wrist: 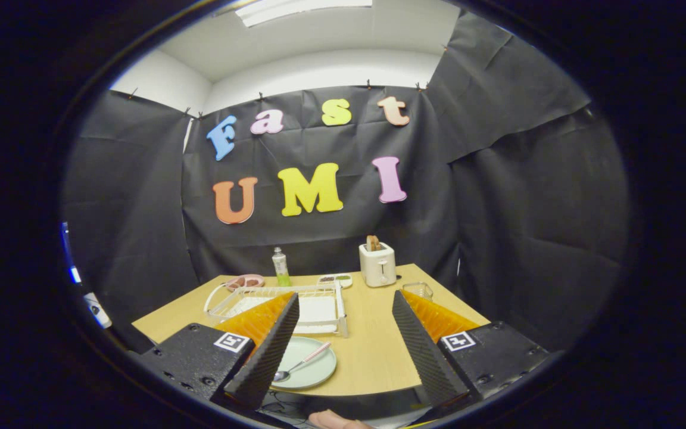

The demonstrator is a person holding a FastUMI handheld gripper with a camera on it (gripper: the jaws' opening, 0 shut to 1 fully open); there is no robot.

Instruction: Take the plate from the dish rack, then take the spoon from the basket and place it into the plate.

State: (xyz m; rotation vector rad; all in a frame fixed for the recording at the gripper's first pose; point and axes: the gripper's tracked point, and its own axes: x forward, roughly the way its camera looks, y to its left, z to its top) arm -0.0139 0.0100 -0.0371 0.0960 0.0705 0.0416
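A pale green plate (310,366) lies on the wooden table (373,351) near its front edge, just inside my left finger. A spoon (300,364) with a pinkish handle rests in the plate, bowl toward me. Beyond the plate stands the white wire dish rack (319,307), partly hidden by the left finger. My gripper (343,342) hangs above the table's front with its fingers wide apart and nothing between them.
At the table's back stand a white toaster (377,264) with bread in it, a green bottle (281,268), a pink dish (245,281), a small two-part dish (336,279) and a clear glass container (418,290). A fingertip (334,420) shows below the fingers.
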